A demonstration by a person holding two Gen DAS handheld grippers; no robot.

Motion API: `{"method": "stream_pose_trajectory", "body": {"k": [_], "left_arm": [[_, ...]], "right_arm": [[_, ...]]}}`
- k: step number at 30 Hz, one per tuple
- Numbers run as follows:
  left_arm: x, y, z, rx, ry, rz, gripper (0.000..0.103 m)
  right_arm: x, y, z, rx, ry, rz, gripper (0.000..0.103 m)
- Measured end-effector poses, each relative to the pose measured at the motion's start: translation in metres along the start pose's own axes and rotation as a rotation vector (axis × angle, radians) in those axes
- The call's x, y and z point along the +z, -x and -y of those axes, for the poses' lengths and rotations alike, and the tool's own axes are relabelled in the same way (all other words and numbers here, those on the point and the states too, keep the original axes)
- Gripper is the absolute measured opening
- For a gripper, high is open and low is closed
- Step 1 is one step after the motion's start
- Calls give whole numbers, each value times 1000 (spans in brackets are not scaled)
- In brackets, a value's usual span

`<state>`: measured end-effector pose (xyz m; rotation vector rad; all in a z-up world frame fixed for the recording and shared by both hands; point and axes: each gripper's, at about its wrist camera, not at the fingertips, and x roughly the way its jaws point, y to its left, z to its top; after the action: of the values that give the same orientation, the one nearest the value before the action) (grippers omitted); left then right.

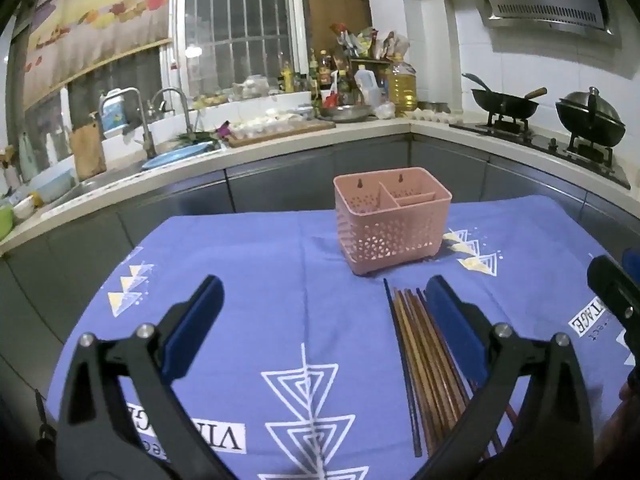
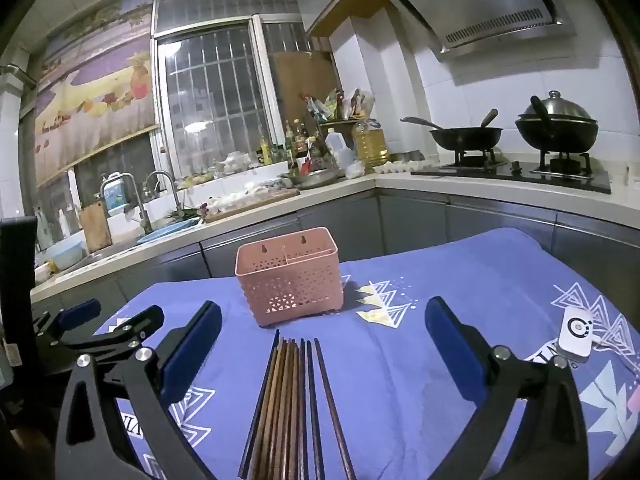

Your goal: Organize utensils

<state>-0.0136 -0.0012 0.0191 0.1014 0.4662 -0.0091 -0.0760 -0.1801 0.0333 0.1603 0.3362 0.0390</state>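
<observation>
The chopsticks (image 2: 294, 404) lie in a loose bundle flat on the blue cloth (image 2: 460, 276) that covers the desk, with their long axis running from the camera side toward the pink basket (image 2: 290, 280), which stands upright just beyond their far tips. In the right wrist view the bundle sits straight ahead of the right tool (image 2: 323, 344), between its two spread fingers and below them — so this hand is the better lined up of the two. From the left tool (image 1: 324, 320) the same chopsticks (image 1: 424, 364) lie off to its right side, passing under its right finger rather than through the middle of the gap.

Both tools are released, jaws spread wide with nothing between the pads. Neither touches the sticks.

The chopsticks look slim and long: most are brown wood, packed side by side, with a few darker ones at the edges that splay out slightly from the rest. The basket is perforated plastic with a larger compartment on the left and smaller ones on the right, all empty as far as can be seen.

A pick-up would likely need the right tool to come down across the bundle — thin sticks lying flat on cloth may roll or scatter when pinched.
</observation>
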Motion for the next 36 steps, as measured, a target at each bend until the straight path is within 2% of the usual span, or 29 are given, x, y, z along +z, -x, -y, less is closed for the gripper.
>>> {"method": "stream_pose_trajectory", "body": {"k": [1, 5, 8, 27, 36], "left_arm": [[0, -1, -1, -2, 1, -1, 97], [-1, -3, 1, 4, 3, -2, 97], [-4, -3, 1, 9, -2, -7, 97], [-14, -17, 0, 42, 2, -21, 97], [-19, -30, -5, 18, 15, -92, 97]], "right_arm": [[5, -4, -4, -1, 3, -7, 100], [-17, 2, 8, 15, -3, 15, 100], [-21, 0, 11, 20, -6, 7, 100], [-30, -12, 15, 22, -9, -31, 100], [-35, -20, 15, 23, -8, -62, 100]]}}
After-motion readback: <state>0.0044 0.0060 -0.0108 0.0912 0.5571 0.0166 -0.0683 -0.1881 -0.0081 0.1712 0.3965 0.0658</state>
